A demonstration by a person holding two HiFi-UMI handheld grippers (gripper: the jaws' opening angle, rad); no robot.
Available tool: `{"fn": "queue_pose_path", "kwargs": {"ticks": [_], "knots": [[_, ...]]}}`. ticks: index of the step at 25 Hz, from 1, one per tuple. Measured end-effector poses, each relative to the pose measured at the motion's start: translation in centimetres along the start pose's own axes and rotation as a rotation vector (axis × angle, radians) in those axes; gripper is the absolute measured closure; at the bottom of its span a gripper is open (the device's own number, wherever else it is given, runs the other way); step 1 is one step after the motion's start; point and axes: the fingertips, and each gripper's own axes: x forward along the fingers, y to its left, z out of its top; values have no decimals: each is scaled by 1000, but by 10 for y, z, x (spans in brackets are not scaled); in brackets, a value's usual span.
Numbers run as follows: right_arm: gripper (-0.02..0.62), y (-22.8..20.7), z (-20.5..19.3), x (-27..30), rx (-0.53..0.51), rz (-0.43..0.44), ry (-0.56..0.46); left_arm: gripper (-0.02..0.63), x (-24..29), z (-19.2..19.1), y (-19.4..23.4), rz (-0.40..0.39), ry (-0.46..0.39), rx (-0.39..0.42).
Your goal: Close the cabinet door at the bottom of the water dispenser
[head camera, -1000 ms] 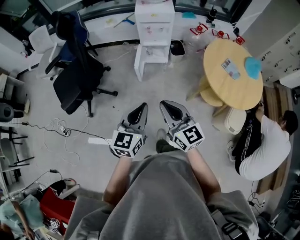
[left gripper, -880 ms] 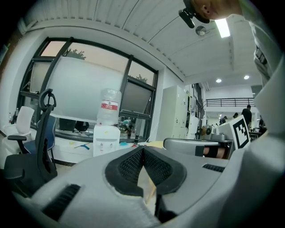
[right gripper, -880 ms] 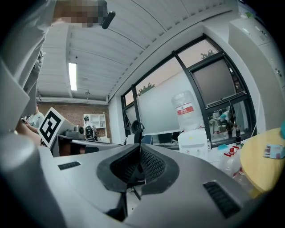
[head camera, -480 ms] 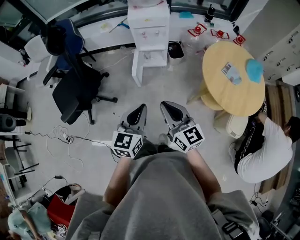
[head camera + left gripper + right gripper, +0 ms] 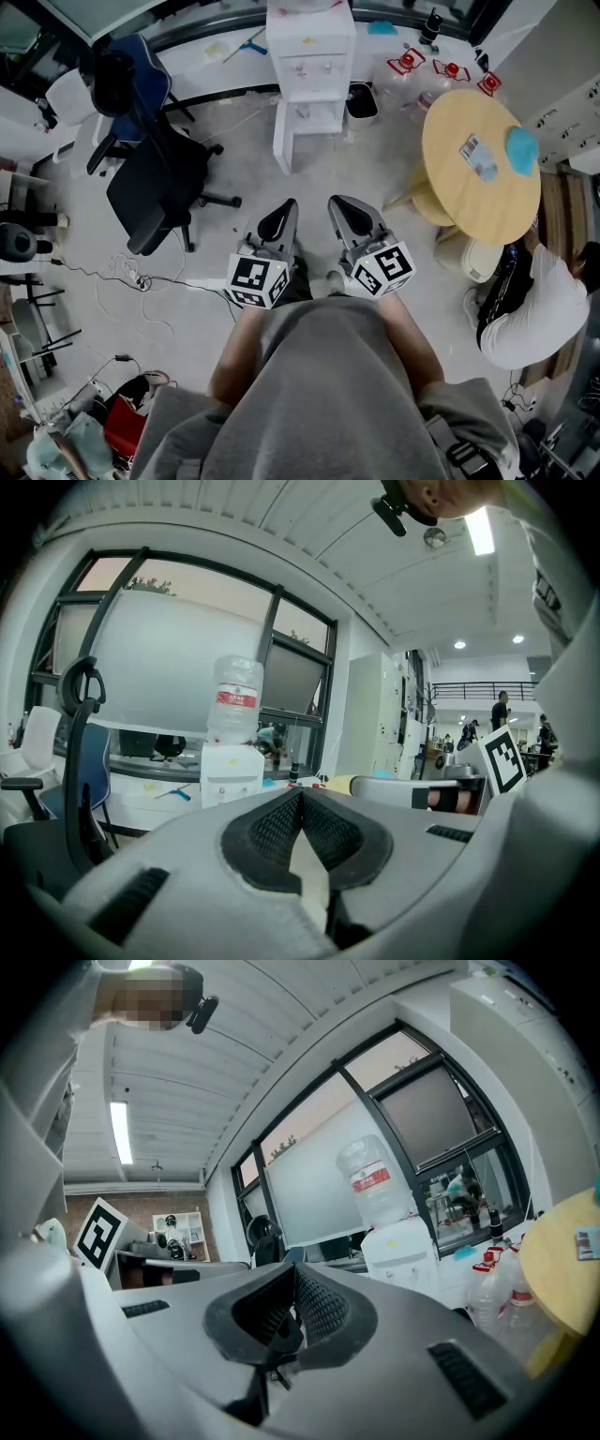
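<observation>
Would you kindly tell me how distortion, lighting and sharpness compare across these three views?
Head view: mild wide-angle bending at the edges, even soft light, the water dispenser sharp. Left gripper view: strong fisheye with black corners, a ceiling light glaring, the left tongs slightly soft up close. Right gripper view: same fisheye, window frame bowed, bottle clear.

- The left gripper (image 5: 278, 217) and the right gripper (image 5: 349, 216) are shelled in grey, matt, plastic-looking material.
- Their pads (image 5: 270, 829) are black, rubber-like and finely cross-hatched.
- The water dispenser (image 5: 309, 58) is cased in smooth, white, plastic-looking panels.
- Its bottle (image 5: 234, 697) is seen as clear plastic with a paper-like label.
- The round table (image 5: 480, 173) is topped with pale, smooth, matt, wood-look board.
- The office chair (image 5: 155, 178) is covered in black matt cloth.
- The floor (image 5: 375, 178) is seen as grey, matt and faintly mottled.
- The person's top (image 5: 328, 394) is made of soft grey cloth.
</observation>
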Motion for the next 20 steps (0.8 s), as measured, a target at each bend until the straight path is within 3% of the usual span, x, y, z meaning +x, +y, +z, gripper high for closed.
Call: {"fn": "queue_pose_path", "kwargs": {"ticks": [12,20], "knots": [[584,-5,-4,110,-11,-70,24,600,37,13,116,-61,9,-34],[584,-11,-6,140,1,-148,49,600,55,15,152,-122,42,-60]]}}
